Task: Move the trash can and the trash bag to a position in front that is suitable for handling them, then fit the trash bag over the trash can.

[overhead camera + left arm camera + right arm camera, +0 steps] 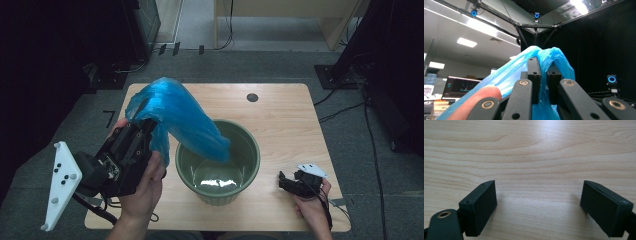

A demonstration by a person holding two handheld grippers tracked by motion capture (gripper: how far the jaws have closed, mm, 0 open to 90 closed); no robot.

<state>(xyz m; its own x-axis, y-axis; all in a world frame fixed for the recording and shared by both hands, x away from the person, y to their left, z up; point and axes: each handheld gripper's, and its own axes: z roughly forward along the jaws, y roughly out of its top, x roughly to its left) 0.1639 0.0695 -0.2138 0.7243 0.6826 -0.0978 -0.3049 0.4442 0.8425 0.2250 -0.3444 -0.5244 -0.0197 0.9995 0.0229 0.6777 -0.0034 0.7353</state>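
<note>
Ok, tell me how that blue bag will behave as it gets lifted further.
The blue bag looks floppy: it arches from the left tool and droops into the green bucket. Probably very light, so it may billow. Being thin and crinkled, it could slip or tear where pinched.

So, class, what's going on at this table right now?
A person is fitting a blue plastic bag into a green bucket on the wooden table. The left gripper is shut on the bag's edge and holds it raised, while the bag's other end hangs down into the bucket. The right gripper rests open and empty over the table, to the right of the bucket.
</note>
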